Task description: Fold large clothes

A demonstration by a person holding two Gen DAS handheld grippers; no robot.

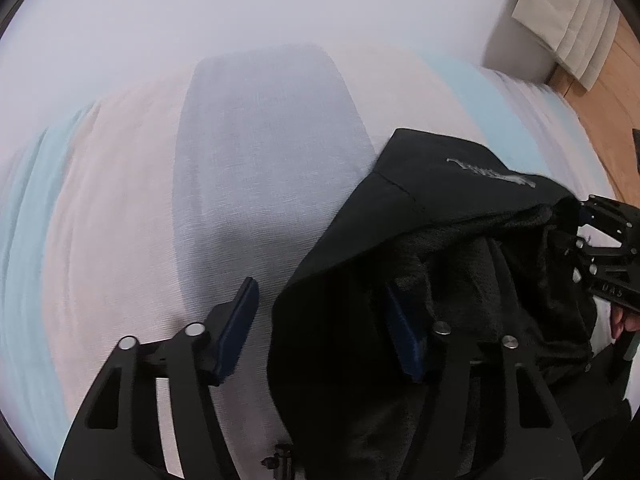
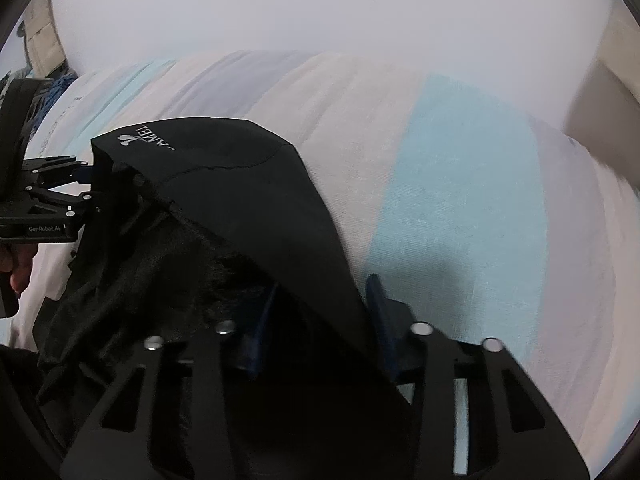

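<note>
Left wrist and right wrist views: black jacket between both tools over the striped bed

Left wrist view showed the left tool point(image 1: 324, 328) with its two blue pads standing apart. A fold of the black jacket point(image 1: 440, 240) hung between them, against the right-hand pad, while the left-hand pad stood clear over the bedsheet point(image 1: 120, 220); no pinch on the cloth was visible. The jacket's smooth outer shell, with a pale logo point(image 1: 490, 172), draped over a fuzzy dark lining. It lay bunched toward the right edge of the bed, where wooden floor point(image 1: 600, 92) and a pale curtain point(image 1: 560, 20) showed beyond the far right corner.

Right wrist view showed the right tool point(image 2: 320, 316) with the jacket point(image 2: 248, 208) falling across its gap. The shell covered the space between the pads, so whether they pressed the cloth could not be told. The sheet there point(image 2: 460, 200) carried pale blue, pink and lilac stripes. At that view's left edge the other tool point(image 2: 86, 184) reached into the jacket's collar region, held by a hand point(image 2: 18, 268) just below it.
</note>
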